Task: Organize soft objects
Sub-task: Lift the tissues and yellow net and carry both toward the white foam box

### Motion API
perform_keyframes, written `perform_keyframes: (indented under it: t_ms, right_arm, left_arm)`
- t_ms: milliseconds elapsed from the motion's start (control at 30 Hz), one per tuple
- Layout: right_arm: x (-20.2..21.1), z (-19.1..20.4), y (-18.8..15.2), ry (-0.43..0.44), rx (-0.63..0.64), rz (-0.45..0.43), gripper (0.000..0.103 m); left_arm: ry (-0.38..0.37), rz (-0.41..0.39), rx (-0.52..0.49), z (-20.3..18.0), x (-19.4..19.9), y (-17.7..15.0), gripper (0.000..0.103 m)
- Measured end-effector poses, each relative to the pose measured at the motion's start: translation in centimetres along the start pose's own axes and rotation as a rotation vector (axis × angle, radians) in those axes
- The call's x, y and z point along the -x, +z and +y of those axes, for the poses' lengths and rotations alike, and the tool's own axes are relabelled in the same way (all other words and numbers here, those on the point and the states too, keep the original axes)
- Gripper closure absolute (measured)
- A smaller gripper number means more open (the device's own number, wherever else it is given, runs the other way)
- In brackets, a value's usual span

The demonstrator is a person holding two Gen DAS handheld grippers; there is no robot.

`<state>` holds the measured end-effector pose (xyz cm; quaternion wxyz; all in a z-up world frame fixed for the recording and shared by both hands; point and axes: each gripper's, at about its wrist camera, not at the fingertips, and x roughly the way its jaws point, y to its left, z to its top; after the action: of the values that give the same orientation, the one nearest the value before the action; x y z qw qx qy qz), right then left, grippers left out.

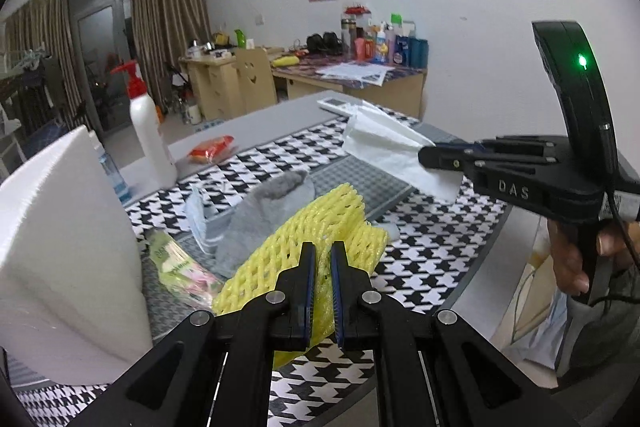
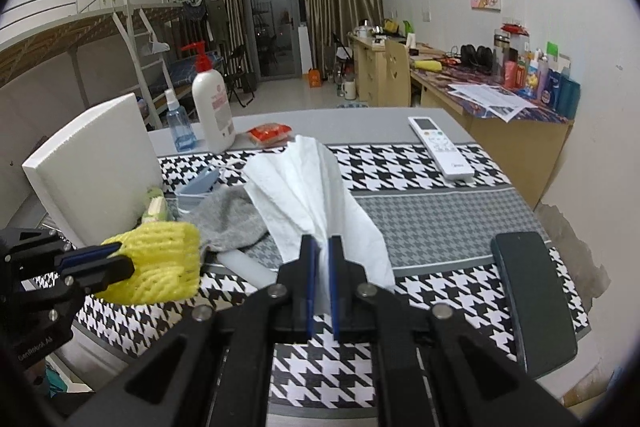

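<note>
**Two Soft Things Held Up Over the Table**

On the left side, the left tool (image 1: pixel 322 259) is squeezed almost shut on a yellow foam net (image 1: pixel 320 215). The net is held up off the table (image 2: pixel 420 211). It looks very light and squishy, so it should spring back when let go. Its holes make it easy to pinch at an edge.

Under it, at about 10 o'clock from the tool, lie a gray sock (image 1: pixel 256 215), a blue face mask (image 1: pixel 198 215) and a green packet (image 1: pixel 176 263). These look floppy too. A big white foam block (image 1: pixel 68 247) stands at 9 o'clock.

On the right side, the right tool (image 2: pixel 323 251) is nearly closed on a white tissue (image 2: pixel 308 187). The tissue hangs loose above the table. It looks thin and could tear, so a gentle pinch near the bunched part seems best.

The table has a black-and-white checked cloth (image 2: pixel 400 155). At the far end stand a white pump bottle (image 2: pixel 212 107), a small blue spray bottle (image 2: pixel 180 127), a red snack pack (image 2: pixel 270 133) and a remote (image 2: pixel 440 147). Behind is a room with brown curtains, a bunk bed and a messy desk.
</note>
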<state>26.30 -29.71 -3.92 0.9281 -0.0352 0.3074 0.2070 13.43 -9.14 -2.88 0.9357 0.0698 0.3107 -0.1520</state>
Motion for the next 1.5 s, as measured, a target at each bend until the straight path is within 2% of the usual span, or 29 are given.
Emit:
perform_keyframes:
  t_ms: [833, 1500]
  right_arm:
    - [1.9, 3.3, 3.0, -0.008, -0.024, -0.142, 0.094]
    - [2.7, 6.9, 6.0, 0.038, 0.029, -0.223, 0.094]
  left_arm:
    - [0.064, -0.172, 0.037, 3.9, 4.9, 3.6, 0.095]
    - [0.188, -0.283, 0.1, 7.7, 7.7, 6.0, 0.095]
